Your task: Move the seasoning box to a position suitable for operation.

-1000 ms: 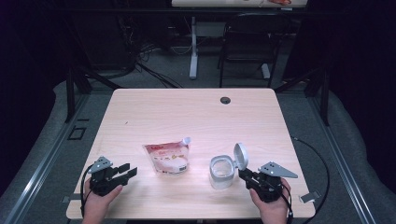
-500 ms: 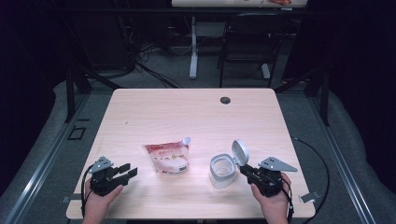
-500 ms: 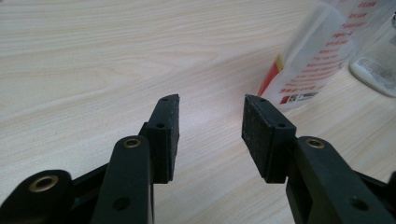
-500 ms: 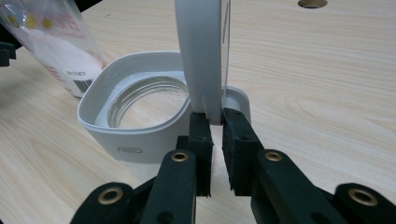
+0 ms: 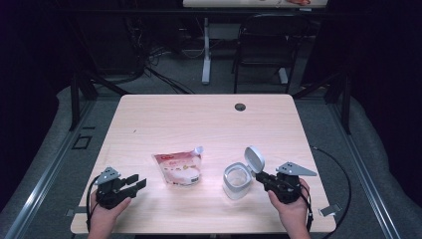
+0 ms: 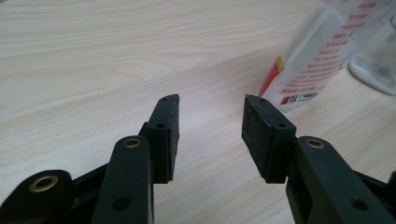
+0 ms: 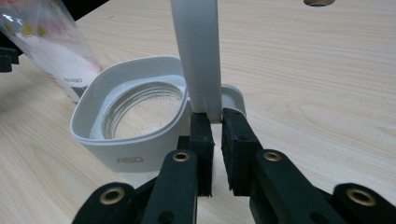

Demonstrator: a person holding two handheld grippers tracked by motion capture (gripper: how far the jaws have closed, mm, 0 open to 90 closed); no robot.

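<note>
A white container (image 5: 236, 181) with a clear jar inside stands at the table's front right, and its hinged lid (image 5: 255, 159) is raised. My right gripper (image 5: 261, 177) reaches it from the right. In the right gripper view its jaws have just been closing, and the pads (image 7: 201, 133) now pinch the lower end of the upright lid (image 7: 198, 51) beside the container's rim (image 7: 126, 135). A red and white pouch (image 5: 179, 168) lies left of the container. My left gripper (image 5: 137, 183) rests open at the front left with nothing between its jaws (image 6: 210, 116), and the pouch (image 6: 317, 60) lies just beyond it.
The light wooden table (image 5: 199, 119) has a round cable hole (image 5: 240, 106) near its far edge. A chair (image 5: 259, 45) and a desk leg (image 5: 205, 55) stand on the dark floor behind it. A cable (image 5: 338, 174) loops off the right edge.
The right gripper has edged slightly toward the container, and the lid stands a little more upright. The left gripper, the pouch and the container have stayed put.
</note>
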